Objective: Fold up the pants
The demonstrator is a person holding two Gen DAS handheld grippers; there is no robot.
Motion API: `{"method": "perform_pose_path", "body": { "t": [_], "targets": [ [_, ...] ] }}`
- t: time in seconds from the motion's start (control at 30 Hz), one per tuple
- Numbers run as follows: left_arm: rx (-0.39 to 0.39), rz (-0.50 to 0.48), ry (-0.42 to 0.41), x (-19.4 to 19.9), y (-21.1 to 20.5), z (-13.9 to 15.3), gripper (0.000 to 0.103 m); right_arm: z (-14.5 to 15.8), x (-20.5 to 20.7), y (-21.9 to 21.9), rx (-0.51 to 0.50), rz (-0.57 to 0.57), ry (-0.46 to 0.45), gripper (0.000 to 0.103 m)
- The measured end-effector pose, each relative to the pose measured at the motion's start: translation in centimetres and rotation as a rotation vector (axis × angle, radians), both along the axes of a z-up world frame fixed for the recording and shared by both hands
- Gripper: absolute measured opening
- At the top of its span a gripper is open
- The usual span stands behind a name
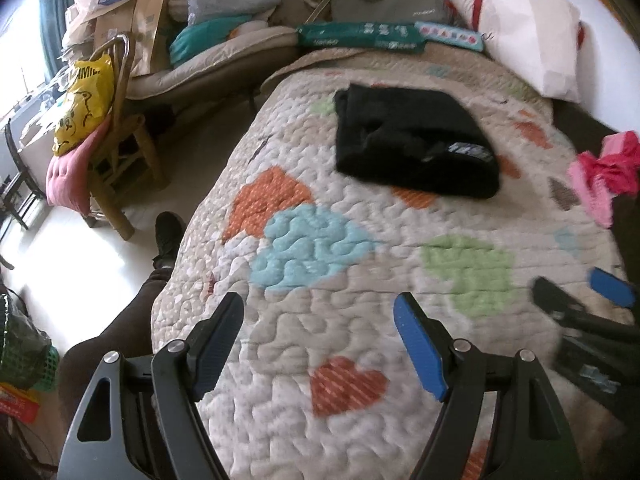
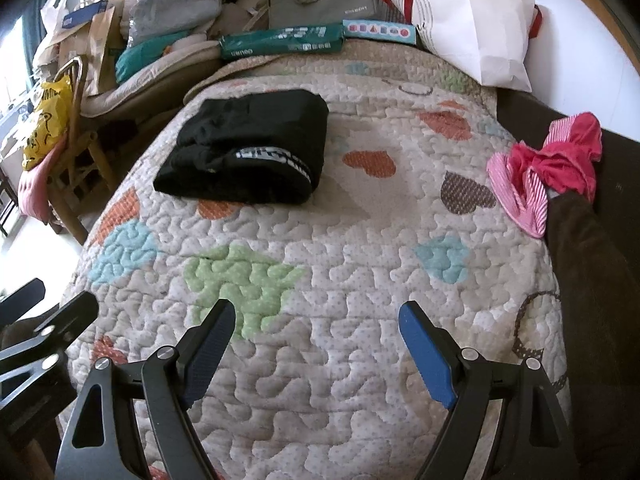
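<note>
Lying folded on the heart-patterned quilted bedspread (image 2: 320, 360), the black fabric pants (image 2: 248, 148) sit at 11 o'clock in the right view. The left gripper (image 1: 320, 344) and right gripper (image 2: 316, 348) are both spread wide, holding nothing. A pink striped cloth (image 2: 548, 168) lies at 2 o'clock.

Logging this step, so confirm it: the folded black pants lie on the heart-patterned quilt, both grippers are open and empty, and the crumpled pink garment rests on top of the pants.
One error: the crumpled pink garment lies apart from the folded black pants, at the heart-patterned quilt's far right edge, as the right wrist view shows. Left gripper and right gripper are open and empty.
</note>
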State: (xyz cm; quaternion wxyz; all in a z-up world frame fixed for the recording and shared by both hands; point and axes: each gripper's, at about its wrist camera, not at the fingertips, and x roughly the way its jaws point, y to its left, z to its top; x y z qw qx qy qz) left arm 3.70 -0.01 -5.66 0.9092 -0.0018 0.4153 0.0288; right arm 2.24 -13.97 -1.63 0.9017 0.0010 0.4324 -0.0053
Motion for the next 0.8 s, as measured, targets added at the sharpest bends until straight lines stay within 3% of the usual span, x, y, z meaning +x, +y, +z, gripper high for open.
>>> {"method": "perform_pose_path", "body": {
  "t": [0.2, 0.27, 0.4, 0.53, 0.63, 0.7, 0.8],
  "targets": [
    [0.035, -0.031, -0.006, 3.0, -0.2, -3.0, 0.078, -2.3, 0.8, -1.6, -0.012, -0.092, 0.027, 0.088],
    [0.052, -0.012, -0.054, 2.9, -0.3, -3.2, 0.086, -3.5, 1.3, -2.2, 0.012, -0.121, 0.046, 0.088],
    [0.062, 0.058, -0.045, 3.4, 0.2, -3.6, 0.103, -4.4, 1.8, -2.3, 0.032, -0.145, 0.017, 0.1],
    [-0.003, 0.053, -0.039, 3.6, 1.1, -3.9, 0.103, -4.7, 2.4, -2.1, 0.015, -0.152, 0.002, 0.103],
    [-0.144, 0.043, -0.03, 3.7, 3.0, -4.2, 0.103, -4.9, 1.9, -2.1, 0.016, -0.162, -0.03, 0.103],
    [-0.146, 0.042, -0.034, 3.6, 2.9, -4.3, 0.103, -4.8, 1.7, -1.9, 0.013, -0.162, -0.04, 0.103],
    [-0.088, 0.046, -0.029, 3.8, 2.0, -4.3, 0.103, -4.9, 1.8, -2.0, 0.016, -0.162, -0.038, 0.103]
  ]
}}
